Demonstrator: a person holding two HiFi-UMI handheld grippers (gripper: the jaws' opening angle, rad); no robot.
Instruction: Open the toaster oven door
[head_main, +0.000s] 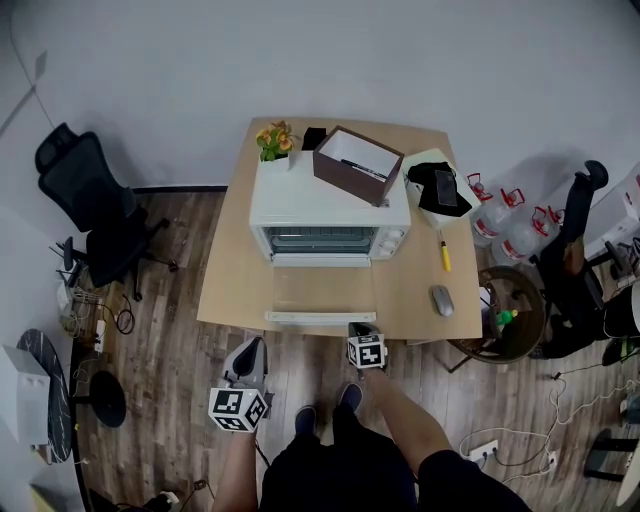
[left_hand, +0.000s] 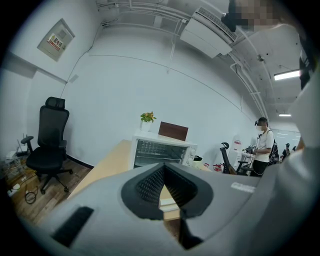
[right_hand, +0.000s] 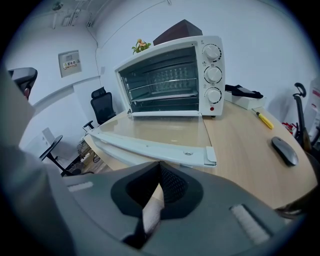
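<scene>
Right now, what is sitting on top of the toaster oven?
On the toaster oven: a potted plant at the back left corner and an open brown box to the right, with a dark pen-like thing inside. The box covers whatever lies beneath it.

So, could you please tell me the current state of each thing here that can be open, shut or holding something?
toaster oven door: fully open, lying flat over the table.
toaster oven: cavity exposed, rack looks bare.
brown box: open-topped, sitting on the oven.
left gripper: jaws together, empty.
right gripper: jaws together, empty, just short of the door's handle.
</scene>
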